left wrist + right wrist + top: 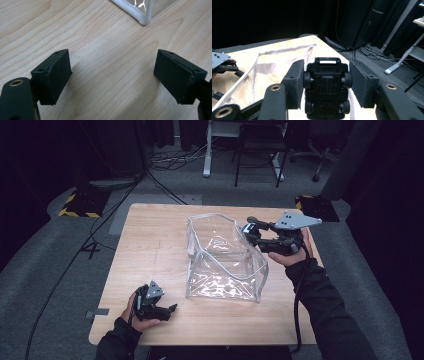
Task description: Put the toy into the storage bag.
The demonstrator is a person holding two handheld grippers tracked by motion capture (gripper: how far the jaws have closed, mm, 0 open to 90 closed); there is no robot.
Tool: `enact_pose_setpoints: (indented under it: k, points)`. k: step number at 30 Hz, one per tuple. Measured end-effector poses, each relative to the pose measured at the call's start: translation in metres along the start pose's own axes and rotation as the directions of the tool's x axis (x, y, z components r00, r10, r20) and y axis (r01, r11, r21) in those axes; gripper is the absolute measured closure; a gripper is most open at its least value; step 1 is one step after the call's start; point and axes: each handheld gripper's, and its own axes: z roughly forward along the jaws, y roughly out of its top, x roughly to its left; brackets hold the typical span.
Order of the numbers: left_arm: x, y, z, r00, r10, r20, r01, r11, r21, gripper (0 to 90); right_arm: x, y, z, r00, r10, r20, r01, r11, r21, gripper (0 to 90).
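Right gripper view: right tool [325, 82] clamps an unmarked black toy car [326, 86]; left tool [112, 77] gapes empty

Clear bag [225, 257], see-through with white piping along its edges, centre of the light wood-grain table [150, 250]. Black toy car [326, 85], all-black underside and wheels, between the black jaws of the right gripper [252, 231] at 3 o'clock of the bag; grey plate on top. Left gripper [170, 309] black too, grey plate, at 7 o'clock. Sleeves [325, 305] black. Floor [45, 270] grey; yellow-black hazard stripes [75, 212] at 10 o'clock.
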Motion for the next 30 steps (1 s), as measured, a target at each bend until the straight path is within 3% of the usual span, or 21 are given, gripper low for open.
enact_pose_setpoints:
  k: [12,30]
  points:
    - [0.0,0.0,0.0,1.0,-0.002,0.0,0.002,1.0,0.0,14.7,0.011,0.003,0.014,0.9974,-0.025,-0.067,0.026,1.0,0.013,48.3]
    - [-0.001,0.0,0.0,1.0,-0.006,0.003,0.006,1.0,-0.004,14.8,0.022,-0.004,0.03,0.9911,-0.07,-0.113,0.082,0.991,0.106,48.3]
